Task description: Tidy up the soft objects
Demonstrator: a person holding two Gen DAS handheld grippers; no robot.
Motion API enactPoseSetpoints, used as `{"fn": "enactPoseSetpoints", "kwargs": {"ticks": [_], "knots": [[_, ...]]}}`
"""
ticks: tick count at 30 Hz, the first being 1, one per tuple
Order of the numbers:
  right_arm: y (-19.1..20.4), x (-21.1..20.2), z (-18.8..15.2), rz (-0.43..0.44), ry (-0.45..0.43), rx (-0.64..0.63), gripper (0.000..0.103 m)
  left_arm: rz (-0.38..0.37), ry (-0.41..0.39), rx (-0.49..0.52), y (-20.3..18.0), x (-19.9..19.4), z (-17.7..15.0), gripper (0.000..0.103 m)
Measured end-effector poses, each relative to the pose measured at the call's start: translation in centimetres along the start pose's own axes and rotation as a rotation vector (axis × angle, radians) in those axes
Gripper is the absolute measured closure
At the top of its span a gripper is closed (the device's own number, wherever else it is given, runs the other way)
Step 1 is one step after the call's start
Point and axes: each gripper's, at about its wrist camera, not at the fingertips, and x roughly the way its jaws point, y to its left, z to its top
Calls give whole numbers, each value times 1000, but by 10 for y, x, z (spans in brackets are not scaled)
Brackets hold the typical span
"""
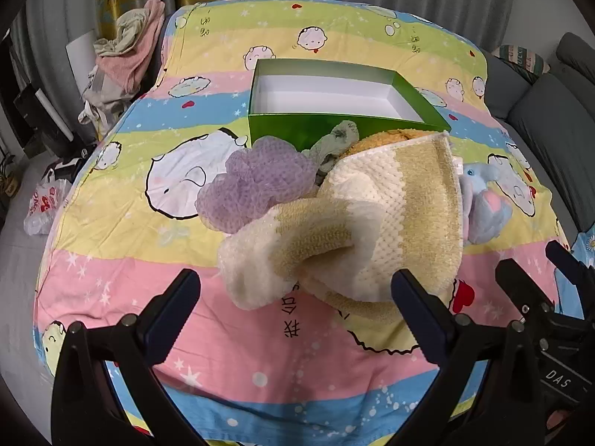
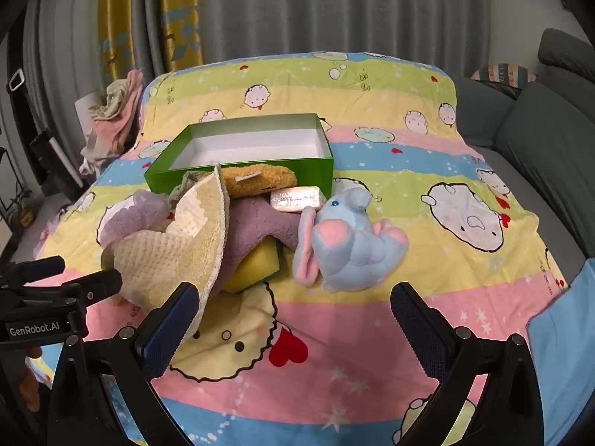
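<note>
On the striped quilt [image 2: 372,319]: soft pile [image 1: 372,200] before green box [image 1: 297,130]; both grippers' fingers [image 1: 174,319] apart, empty

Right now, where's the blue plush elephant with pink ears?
In the right wrist view the blue plush elephant lies on the striped cartoon bedsheet, at the right end of the soft-object pile, just in front of the open green box.

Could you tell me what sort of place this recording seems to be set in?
Probably a home living room or bedroom: a cartoon-print quilt covers the work surface, grey curtains hang behind it, a grey sofa sits alongside, and clothes are heaped nearby.
</note>
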Motion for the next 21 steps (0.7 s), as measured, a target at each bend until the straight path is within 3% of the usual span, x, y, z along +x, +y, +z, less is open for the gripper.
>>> {"fn": "enactPoseSetpoints", "kwargs": {"ticks": [21], "knots": [[5,-6,-1,41,-2,-7,0,16,-52,38,-7,-11,0,1]]}}
